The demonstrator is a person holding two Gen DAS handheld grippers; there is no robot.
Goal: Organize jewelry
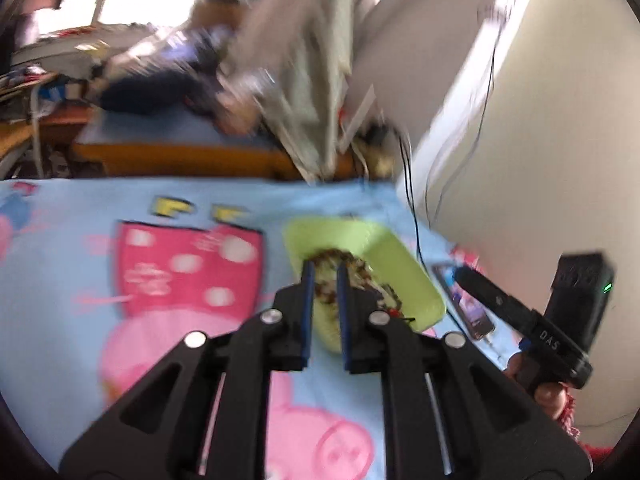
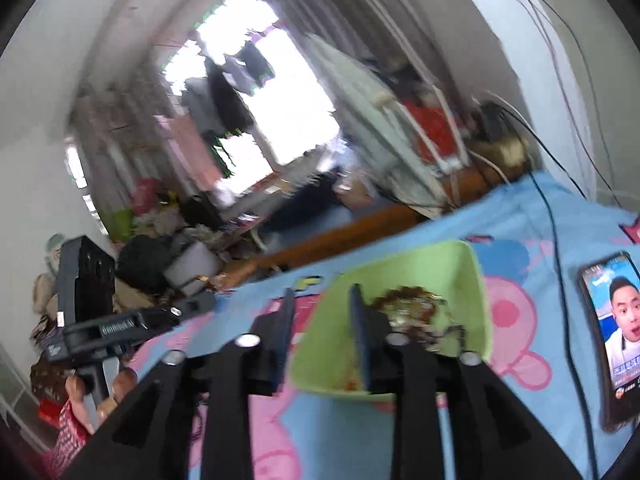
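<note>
A light green tray [image 1: 384, 248] lies on a blue cartoon blanket and holds a heap of brown and gold jewelry [image 1: 352, 268]. My left gripper [image 1: 325, 276] hovers over the tray's near side, its blue pads a narrow gap apart with nothing between them. My right gripper [image 2: 322, 300] hangs above the left part of the same tray [image 2: 440, 264], jaws apart and empty, and the jewelry [image 2: 412, 308] sits just right of its right finger. Each view shows the other gripper from the side, the right gripper [image 1: 464, 276] and the left gripper [image 2: 208, 300], each held by a hand.
A phone [image 2: 616, 328] with a lit screen lies on the blanket [image 1: 72, 248] right of the tray, with a black cable [image 2: 554, 232] running past it. Beyond the wooden bed edge [image 1: 192, 160] lies a cluttered room. A pale wall [image 1: 540, 140] stands on the right.
</note>
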